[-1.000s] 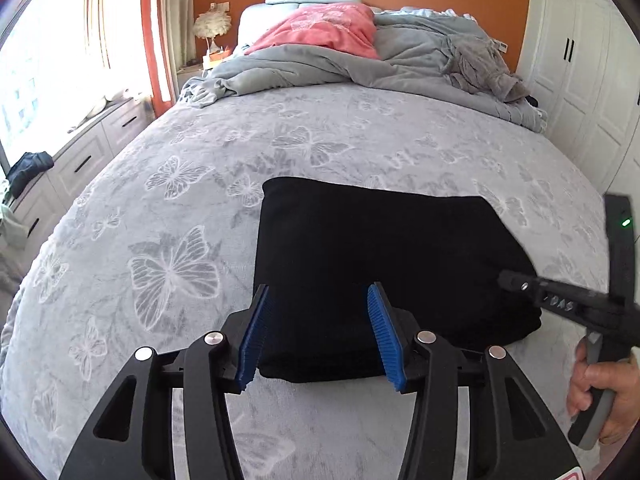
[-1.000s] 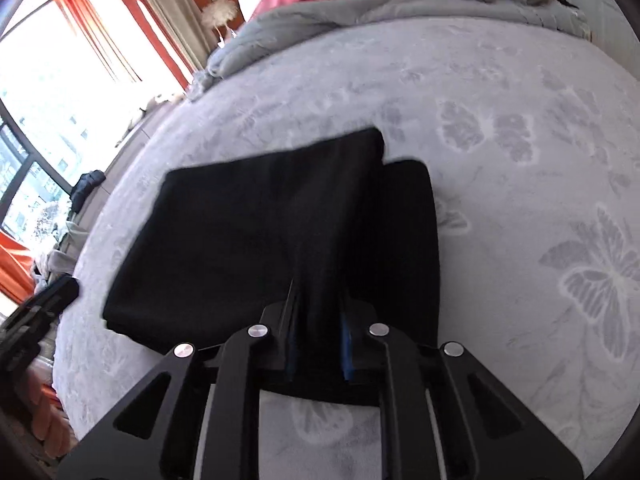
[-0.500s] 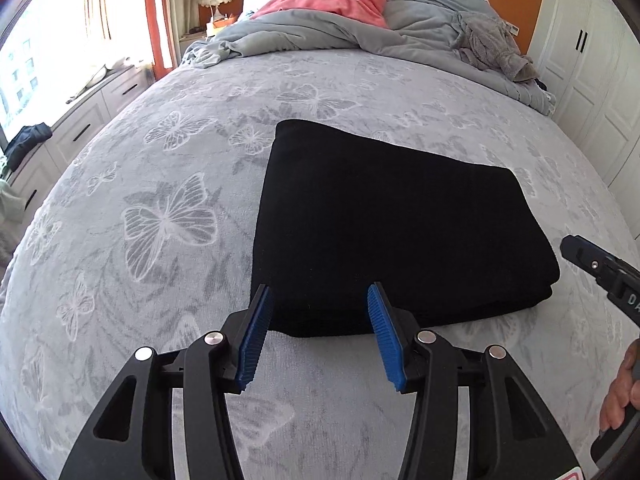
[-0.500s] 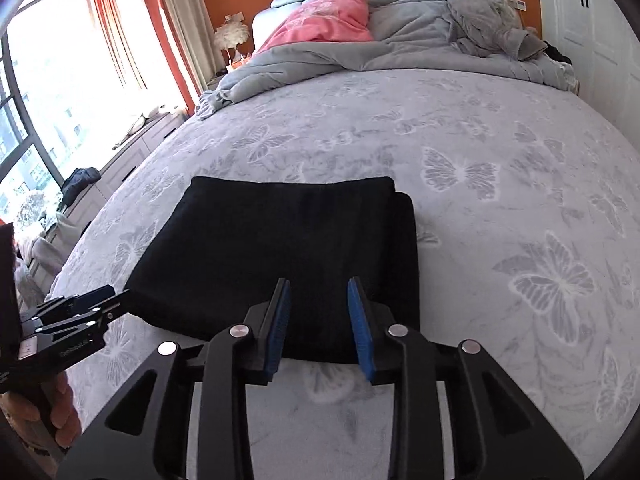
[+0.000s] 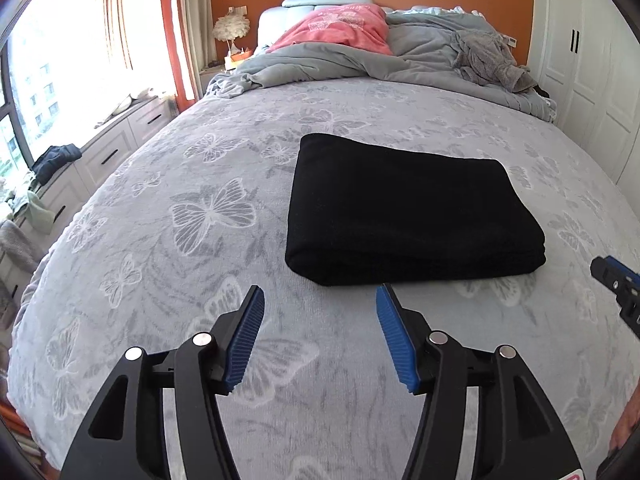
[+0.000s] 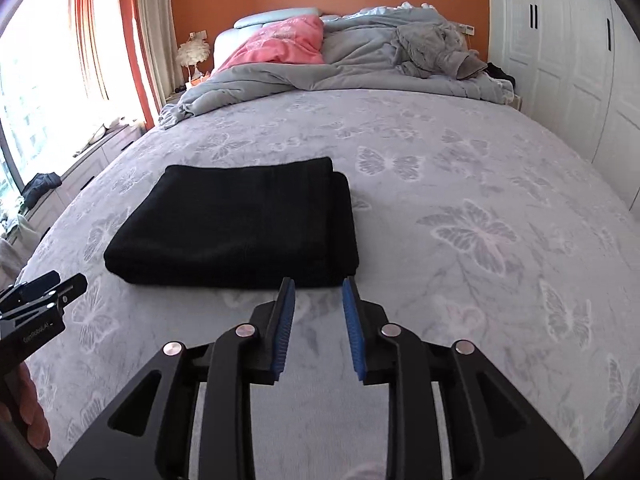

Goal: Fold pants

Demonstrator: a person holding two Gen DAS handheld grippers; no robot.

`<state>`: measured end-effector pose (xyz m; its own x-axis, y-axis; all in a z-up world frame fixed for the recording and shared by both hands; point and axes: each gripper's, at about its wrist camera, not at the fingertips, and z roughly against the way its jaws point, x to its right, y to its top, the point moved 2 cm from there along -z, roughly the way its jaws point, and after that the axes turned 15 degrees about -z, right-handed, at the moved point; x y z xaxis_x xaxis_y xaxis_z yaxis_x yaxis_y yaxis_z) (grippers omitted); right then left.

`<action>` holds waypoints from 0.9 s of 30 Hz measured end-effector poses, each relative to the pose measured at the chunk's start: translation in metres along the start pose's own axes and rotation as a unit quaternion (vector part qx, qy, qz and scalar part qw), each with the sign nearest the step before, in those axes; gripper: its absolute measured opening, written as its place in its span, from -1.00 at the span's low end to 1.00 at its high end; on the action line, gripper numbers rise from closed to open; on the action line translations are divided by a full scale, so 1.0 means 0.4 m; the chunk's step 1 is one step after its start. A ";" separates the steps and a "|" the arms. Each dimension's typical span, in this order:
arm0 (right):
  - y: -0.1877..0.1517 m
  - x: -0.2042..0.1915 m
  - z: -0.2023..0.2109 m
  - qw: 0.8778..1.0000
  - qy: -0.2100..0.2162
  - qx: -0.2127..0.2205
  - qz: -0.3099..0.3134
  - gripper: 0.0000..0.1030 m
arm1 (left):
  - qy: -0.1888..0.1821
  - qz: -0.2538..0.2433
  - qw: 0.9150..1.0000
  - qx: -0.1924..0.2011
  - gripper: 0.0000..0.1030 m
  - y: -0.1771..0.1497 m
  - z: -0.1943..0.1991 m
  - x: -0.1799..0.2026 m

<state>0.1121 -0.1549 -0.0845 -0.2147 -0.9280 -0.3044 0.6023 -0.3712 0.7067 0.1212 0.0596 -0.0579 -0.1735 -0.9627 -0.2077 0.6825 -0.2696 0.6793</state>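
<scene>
Both grippers now sit back from the pants [image 5: 412,216], which lie free as a black folded stack mid-bed [image 5: 160,280]. Left gripper [image 5: 320,336] jaws opening wide, nothing between; right gripper [image 6: 318,312] opening narrowly, empty, its earlier pinch released. Fold looks finished.

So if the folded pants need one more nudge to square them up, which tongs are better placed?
Right, by a little. The right tongs sit just short of the black pants' near edge, jaws opening and empty; the left tongs, also opening, sit slightly farther back.
</scene>
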 end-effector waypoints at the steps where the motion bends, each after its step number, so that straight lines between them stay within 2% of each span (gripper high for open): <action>1: -0.026 -0.001 0.004 1.000 -0.005 0.001 -0.002 -0.49 | 0.003 0.002 1.000 0.002 0.16 -0.018 0.010 0.007; 3: -0.078 -0.010 0.013 1.000 -0.008 -0.003 0.002 -0.28 | 0.003 0.007 1.000 0.005 0.23 -0.056 0.022 0.020; 8: -0.151 -0.026 0.004 1.000 -0.005 0.005 0.008 -0.27 | 0.022 0.010 0.999 0.034 0.24 -0.127 0.022 0.056; 14: -0.211 -0.006 -0.024 1.000 0.000 -0.010 -0.007 -0.25 | -0.003 -0.020 0.998 0.058 0.23 -0.163 -0.008 0.102; 19: -0.226 -0.013 -0.030 1.000 -0.008 -0.002 0.004 -0.25 | -0.011 -0.010 0.998 0.059 0.23 -0.180 -0.018 0.098; 23: -0.234 -0.024 -0.037 1.000 -0.021 0.003 0.020 -0.24 | -0.013 -0.002 0.999 0.040 0.23 -0.184 -0.039 0.090; 26: -0.232 -0.009 -0.035 1.000 -0.023 0.007 0.006 0.00 | -0.012 0.003 1.000 0.028 0.23 -0.187 -0.051 0.087; 27: -0.231 -0.004 -0.036 1.000 -0.023 0.007 0.001 0.01 | -0.009 0.002 1.000 0.028 0.23 -0.188 -0.050 0.088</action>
<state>0.0677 -0.1186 -0.1586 -0.2487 -0.9295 -0.2725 0.5926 -0.3685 0.7162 0.0781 0.0464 -0.1305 -0.1844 -0.9640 -0.1918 0.6422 -0.2659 0.7189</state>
